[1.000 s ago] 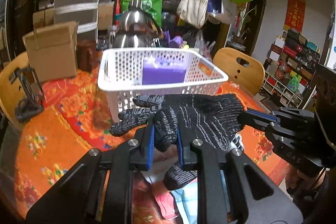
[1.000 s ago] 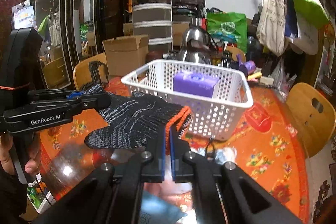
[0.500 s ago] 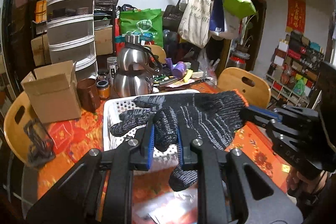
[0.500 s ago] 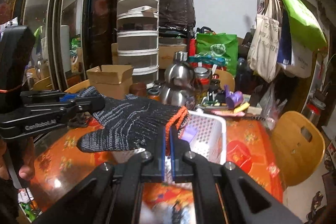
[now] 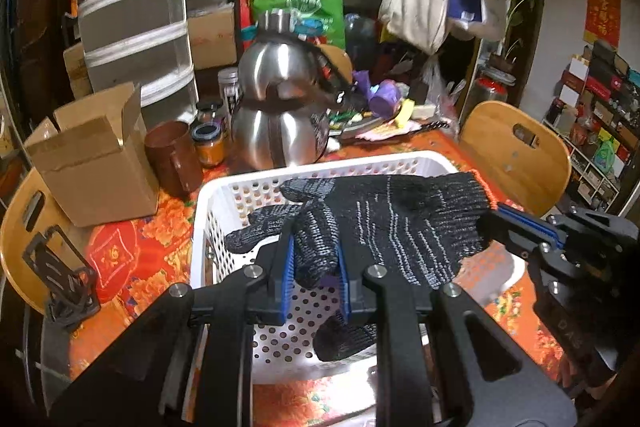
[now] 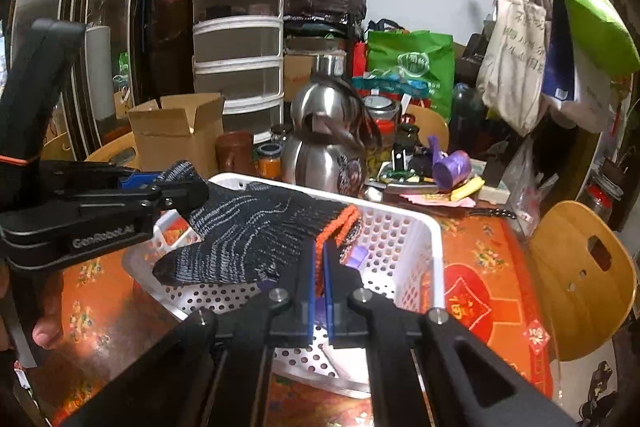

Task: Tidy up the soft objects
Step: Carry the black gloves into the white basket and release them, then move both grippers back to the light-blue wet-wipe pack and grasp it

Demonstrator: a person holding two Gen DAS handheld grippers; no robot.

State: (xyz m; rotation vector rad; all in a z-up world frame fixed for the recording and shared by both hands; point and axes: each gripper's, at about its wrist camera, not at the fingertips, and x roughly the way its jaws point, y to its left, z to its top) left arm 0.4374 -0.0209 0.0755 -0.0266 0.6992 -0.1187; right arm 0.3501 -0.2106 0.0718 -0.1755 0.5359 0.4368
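Observation:
A black knit glove (image 5: 384, 223) with an orange cuff hangs stretched flat between both grippers, right above the white perforated basket (image 5: 240, 183). My left gripper (image 5: 314, 267) is shut on the glove's finger end. My right gripper (image 6: 320, 259) is shut on the orange cuff (image 6: 340, 223). The glove (image 6: 256, 231) covers much of the basket (image 6: 416, 227). A purple object (image 6: 356, 255) lies in the basket, partly hidden under the glove. The right gripper also shows in the left wrist view (image 5: 520, 227), and the left gripper in the right wrist view (image 6: 176, 187).
The basket stands on a table with an orange floral cloth (image 6: 480, 259). Behind it are a steel kettle (image 5: 280, 115), a brown mug (image 5: 172, 163), jars and a cardboard box (image 5: 92, 163). Wooden chairs (image 6: 580, 275) stand around the table. A black stand (image 5: 60, 279) is at the left.
Both grippers carried the stretched glove forward and over the basket; the basket was ahead of the glove a second ago and now lies directly beneath it.

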